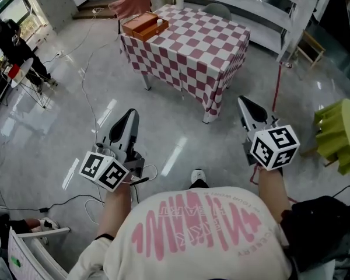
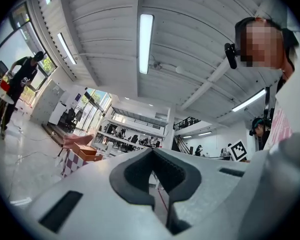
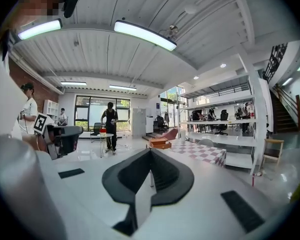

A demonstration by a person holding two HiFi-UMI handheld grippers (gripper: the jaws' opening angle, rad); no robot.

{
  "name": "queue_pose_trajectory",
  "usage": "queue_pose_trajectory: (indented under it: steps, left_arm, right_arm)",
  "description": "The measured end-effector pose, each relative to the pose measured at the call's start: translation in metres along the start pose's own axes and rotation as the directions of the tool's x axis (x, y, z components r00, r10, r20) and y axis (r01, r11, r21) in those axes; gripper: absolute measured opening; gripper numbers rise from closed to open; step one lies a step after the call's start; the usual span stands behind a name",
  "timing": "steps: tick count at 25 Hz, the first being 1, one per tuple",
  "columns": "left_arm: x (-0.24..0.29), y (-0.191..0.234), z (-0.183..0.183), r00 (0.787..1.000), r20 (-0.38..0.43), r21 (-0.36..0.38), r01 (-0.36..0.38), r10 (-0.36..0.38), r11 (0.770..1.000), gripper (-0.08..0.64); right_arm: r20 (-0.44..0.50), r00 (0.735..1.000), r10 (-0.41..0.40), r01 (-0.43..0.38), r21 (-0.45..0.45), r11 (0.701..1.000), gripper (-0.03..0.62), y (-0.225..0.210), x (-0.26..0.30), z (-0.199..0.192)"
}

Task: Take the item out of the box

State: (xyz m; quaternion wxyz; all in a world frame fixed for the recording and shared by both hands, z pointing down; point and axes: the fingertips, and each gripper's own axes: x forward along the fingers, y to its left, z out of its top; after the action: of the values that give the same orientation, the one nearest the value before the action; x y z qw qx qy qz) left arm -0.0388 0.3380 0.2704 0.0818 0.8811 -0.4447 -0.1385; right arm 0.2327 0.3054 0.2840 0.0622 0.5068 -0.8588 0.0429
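An open orange-brown box sits at the far left corner of a table with a red-and-white checked cloth; what lies inside it I cannot make out. I stand on the floor well short of the table. My left gripper and my right gripper are both held out in front of me, pointing toward the table, shut and holding nothing. In the left gripper view the box shows small and far off at the left. The right gripper view has the box and the table straight ahead in the distance.
A yellow-green chair stands at the right. White shelving runs behind the table, and a pink chair stands at its far left. Cables trail over the glossy floor. A person in black stands by a small stand far left.
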Motion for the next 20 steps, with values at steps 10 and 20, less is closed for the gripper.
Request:
queue_pose_trajectory:
  steps: [10,20]
  left_arm:
    - [0.097,0.019,0.028,0.997,0.073,0.023,0.013,-0.015,1.000,0.007]
    - [0.177,0.048,0.030,0.993,0.119,0.075,0.003,-0.012,0.997,0.008]
  right_arm:
    - [0.068,0.994,0.085,-0.083,-0.039,0.996,0.005,-0.060,0.084,0.050]
    - [0.123,0.988,0.095,-0.091,-0.039,0.995,0.005,-0.131,0.148,0.068]
